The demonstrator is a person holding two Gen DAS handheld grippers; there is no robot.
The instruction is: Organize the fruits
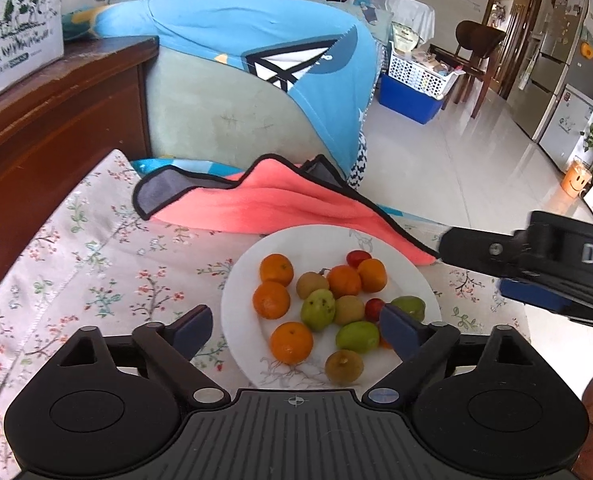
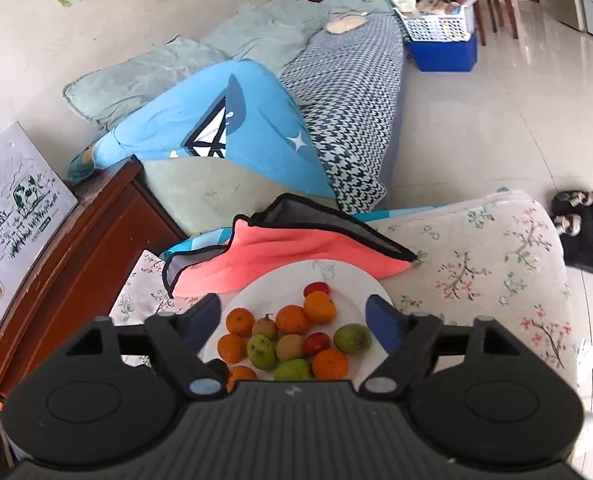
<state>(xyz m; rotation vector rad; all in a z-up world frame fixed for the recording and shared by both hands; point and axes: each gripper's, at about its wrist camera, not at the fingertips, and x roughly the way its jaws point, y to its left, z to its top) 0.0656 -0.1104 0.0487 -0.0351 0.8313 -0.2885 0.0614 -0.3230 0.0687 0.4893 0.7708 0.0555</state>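
White plate (image 1: 240,292) of oranges, green fruits (image 1: 317,309) and red fruits on a floral tablecloth (image 1: 96,264); a pink cloth (image 1: 280,210) touches its far rim. Left gripper (image 1: 296,330) and right gripper (image 2: 296,318) hover above, jaws apart, empty. The carton (image 2: 12,200) bears cow drawings; its lettering is unreadable.

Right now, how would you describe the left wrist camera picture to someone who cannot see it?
A white plate of small oranges, green fruits and red ones sits on a floral tablecloth, framed by the open left gripper. A pink towel lies behind the plate, and the right gripper reaches in from the right.
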